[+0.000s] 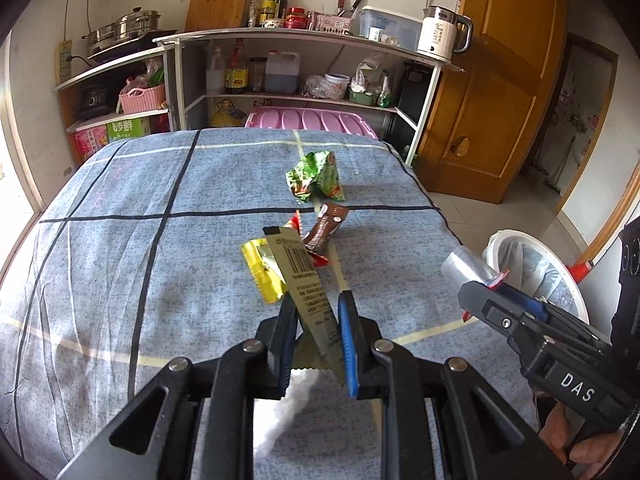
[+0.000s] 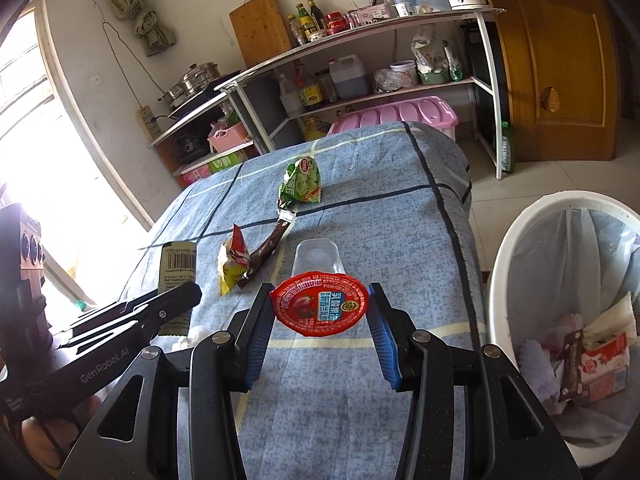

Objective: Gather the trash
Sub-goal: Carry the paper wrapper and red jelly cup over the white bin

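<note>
My left gripper [image 1: 316, 304] is shut on an olive wrapper with a barcode [image 1: 304, 280], held above the blue checked table cloth [image 1: 120, 240]; it also shows in the right wrist view [image 2: 178, 276]. My right gripper [image 2: 320, 304] is shut on a clear jelly cup with a red lid [image 2: 320, 304], seen from the left wrist as a clear cup [image 1: 468, 268]. On the cloth lie a yellow wrapper [image 1: 264, 272], a brown sachet [image 1: 326, 228] and a green packet [image 1: 316, 176].
A white bin [image 2: 516, 240] with a bag liner and several wrappers inside stands on the floor right of the table. Shelves [image 1: 304, 36] with bottles and pots stand behind the table. A white tissue [image 1: 292, 396] lies under my left gripper.
</note>
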### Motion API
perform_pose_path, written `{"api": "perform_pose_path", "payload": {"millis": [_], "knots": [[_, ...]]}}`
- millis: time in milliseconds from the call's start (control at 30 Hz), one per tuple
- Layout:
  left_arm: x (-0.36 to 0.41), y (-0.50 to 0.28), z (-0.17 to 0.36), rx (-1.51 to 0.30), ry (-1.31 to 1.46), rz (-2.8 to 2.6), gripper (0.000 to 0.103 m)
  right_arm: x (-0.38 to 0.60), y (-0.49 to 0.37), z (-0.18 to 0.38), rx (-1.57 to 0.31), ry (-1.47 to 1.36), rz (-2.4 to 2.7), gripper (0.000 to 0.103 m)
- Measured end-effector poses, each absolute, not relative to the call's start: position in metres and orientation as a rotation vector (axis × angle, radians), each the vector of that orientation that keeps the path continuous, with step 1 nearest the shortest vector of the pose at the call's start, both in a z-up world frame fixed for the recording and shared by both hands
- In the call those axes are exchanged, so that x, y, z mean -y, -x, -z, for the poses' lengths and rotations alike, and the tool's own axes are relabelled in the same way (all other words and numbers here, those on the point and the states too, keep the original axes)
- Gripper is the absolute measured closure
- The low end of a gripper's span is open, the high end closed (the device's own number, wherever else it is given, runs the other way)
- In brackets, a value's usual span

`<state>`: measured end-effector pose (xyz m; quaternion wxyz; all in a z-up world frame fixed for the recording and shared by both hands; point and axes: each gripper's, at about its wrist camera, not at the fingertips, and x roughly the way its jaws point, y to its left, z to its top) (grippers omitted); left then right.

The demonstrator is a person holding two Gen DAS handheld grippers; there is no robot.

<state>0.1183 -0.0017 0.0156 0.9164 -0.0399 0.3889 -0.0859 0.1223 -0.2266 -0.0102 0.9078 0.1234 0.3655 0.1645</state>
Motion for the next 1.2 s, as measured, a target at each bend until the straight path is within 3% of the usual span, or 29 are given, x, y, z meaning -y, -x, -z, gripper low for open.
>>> {"api": "perform_pose_path", "payload": {"millis": [600, 1200], "knots": [[0.108, -0.104, -0.035, -0.769, -0.016, 0.380, 0.082, 0.327, -0.082, -0.011, -0.677, -0.312, -0.180, 0.056], [0.223, -0.099, -0.017, -0.826, -0.138, 0.565, 0.081, 0.435, -0.060, 0.004, -0.700, -0.369, 0.015, 0.056]]}}
